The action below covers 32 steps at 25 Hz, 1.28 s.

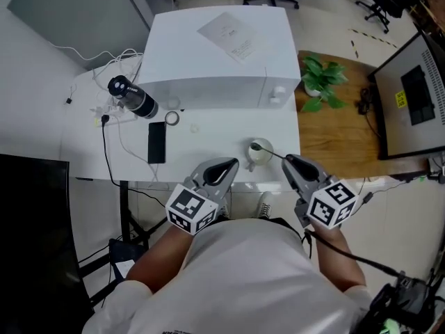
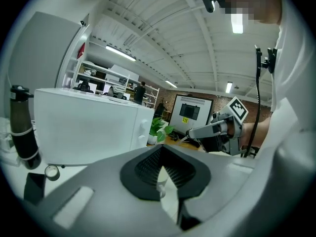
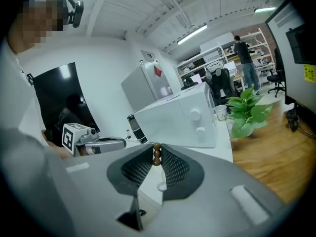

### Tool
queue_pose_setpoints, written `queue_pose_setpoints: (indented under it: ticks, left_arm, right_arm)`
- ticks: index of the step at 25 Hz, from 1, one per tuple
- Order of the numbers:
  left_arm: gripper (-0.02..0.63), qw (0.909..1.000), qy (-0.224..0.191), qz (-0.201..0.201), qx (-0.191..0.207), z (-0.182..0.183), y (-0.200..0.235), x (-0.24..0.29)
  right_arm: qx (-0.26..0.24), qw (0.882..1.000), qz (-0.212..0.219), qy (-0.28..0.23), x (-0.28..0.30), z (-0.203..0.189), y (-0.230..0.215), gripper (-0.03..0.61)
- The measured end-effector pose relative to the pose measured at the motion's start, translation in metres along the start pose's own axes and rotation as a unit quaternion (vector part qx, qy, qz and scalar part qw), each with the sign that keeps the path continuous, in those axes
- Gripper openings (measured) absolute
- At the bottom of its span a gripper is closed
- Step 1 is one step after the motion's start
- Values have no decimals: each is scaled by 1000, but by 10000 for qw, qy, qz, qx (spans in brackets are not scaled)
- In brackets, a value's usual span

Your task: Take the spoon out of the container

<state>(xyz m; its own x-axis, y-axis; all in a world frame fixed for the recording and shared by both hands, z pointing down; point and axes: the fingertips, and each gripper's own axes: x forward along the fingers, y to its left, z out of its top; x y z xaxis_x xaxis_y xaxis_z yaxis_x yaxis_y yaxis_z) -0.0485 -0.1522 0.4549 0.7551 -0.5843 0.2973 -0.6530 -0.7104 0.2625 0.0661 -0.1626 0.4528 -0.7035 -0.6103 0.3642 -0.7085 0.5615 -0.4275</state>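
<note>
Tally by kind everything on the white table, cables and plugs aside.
Microwave: 1
Paper sheet: 1
Black bottle: 1
Phone: 1
Tape roll: 1
Cup: 1
Spoon: 1
Small white bit, too small to name: 1
Total: 8

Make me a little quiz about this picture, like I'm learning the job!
1. True or false: the left tool holds the spoon.
2. The right tool is: A) open and empty B) shut on the spoon C) shut on a leaf.
3. Fill in: the phone lies on the ____ table.

Key: 1 false; 2 B; 3 white.
</note>
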Motion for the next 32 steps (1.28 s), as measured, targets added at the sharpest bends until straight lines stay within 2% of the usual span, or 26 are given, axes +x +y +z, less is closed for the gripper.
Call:
queue_pose_setpoints:
  ticks: [8,14,32]
  left_arm:
    - [4,9992,-137,-42,362,15,-13,0]
    - [3,9995,-251,0,177,19,-13,-4]
    - [5,9993,-237,61,300,20,-17,4]
  right_arm:
    - [53,9990,116,-439,-24,22,13,57]
    - [-71,9987,116,-487,-29,26,17,57]
    - [-208,9984,147,-507,-31,28,16,57]
